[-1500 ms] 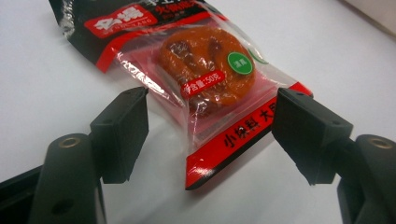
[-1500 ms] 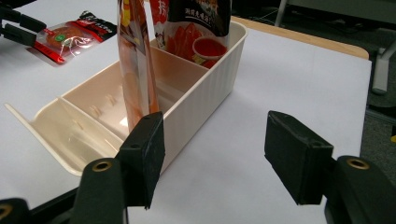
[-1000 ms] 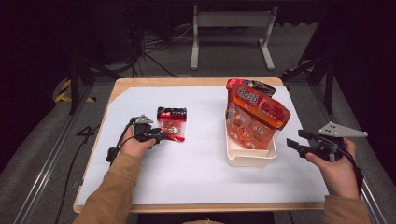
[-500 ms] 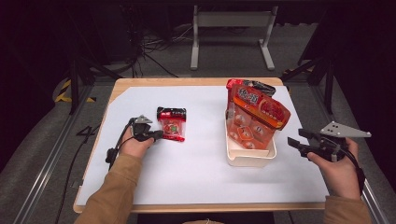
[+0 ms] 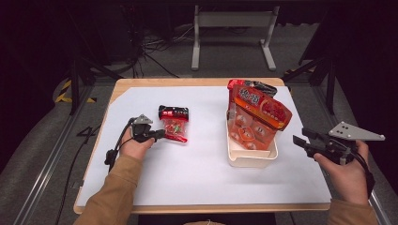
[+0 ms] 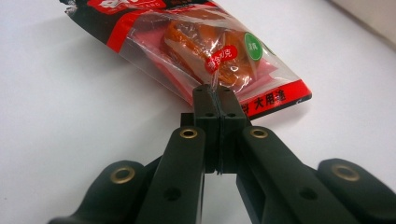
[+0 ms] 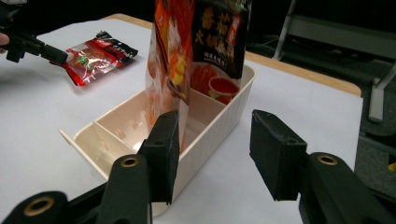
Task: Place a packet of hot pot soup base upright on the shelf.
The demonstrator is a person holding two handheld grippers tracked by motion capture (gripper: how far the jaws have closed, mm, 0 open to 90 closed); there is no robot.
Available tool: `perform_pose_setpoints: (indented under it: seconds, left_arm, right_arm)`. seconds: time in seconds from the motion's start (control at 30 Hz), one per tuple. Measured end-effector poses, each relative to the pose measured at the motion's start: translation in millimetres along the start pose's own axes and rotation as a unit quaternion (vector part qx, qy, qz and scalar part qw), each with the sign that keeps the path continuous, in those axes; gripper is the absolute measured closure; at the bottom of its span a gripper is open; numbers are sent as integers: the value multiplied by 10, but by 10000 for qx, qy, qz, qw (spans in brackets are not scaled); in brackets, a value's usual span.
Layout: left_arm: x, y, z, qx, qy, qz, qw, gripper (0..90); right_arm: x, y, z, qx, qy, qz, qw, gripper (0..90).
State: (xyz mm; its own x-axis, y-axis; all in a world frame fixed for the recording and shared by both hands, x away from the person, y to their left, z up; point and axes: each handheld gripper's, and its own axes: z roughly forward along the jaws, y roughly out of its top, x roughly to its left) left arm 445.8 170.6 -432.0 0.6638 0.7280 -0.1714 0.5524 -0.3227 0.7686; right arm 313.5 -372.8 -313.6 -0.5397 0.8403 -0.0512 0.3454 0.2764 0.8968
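A small red and clear snack packet (image 5: 173, 129) (image 6: 210, 51) (image 7: 93, 58) lies flat on the white sheet, left of centre. My left gripper (image 5: 161, 134) (image 6: 214, 93) is shut on its near clear edge, jaws pressed together on the film. My right gripper (image 5: 302, 137) (image 7: 217, 140) hovers off the table's right side, pointing at the cream bin (image 5: 251, 161) (image 7: 224, 112). It is open; its jaws have just been closing and hold nothing. Two large orange snack bags (image 5: 258, 115) (image 7: 187, 51) stand upright in the bin.
The white sheet (image 5: 197, 173) covers a wooden table (image 5: 187, 82). A divider splits the bin, and its near compartment holds no bags. Behind the table stand a metal frame (image 5: 232, 18) and floor cables (image 5: 155, 44). The left gripper's cable (image 5: 115, 147) trails along the sleeve.
The left jaws have closed onto the packet's edge. The right gripper has risen slightly and its jaws have narrowed.
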Motion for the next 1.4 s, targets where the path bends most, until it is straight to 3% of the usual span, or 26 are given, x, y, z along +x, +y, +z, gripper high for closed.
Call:
perform_pose_setpoints:
  seconds: [0.13,0.37,0.5,0.7,0.97,1.27,1.4]
  left_arm:
    - [-41,21,-74,-100,-12,82,9999,899]
    - [-129,34,-205,-265,-85,161,9995,898]
    - [-195,32,-277,-282,-232,142,9992,898]
    - [-397,44,-410,-349,-361,342,9982,899]
    - [-732,81,-603,-542,-624,712,9940,898]
    - [-956,38,-723,-655,-983,975,9882,898]
    - [-1018,4,-746,-761,-1035,1108,9855,898]
  right_arm:
    - [54,57,-52,-118,-16,-86,9999,524]
    - [267,236,-97,-318,149,-404,9986,523]
    - [396,321,-69,-356,328,-540,9974,522]
    - [589,402,84,-316,731,-664,9946,520]
    - [786,403,391,-173,1189,-668,9905,508]
    - [915,353,700,-124,1356,-488,9895,472]
    - [955,329,835,-69,1427,-387,9890,454]
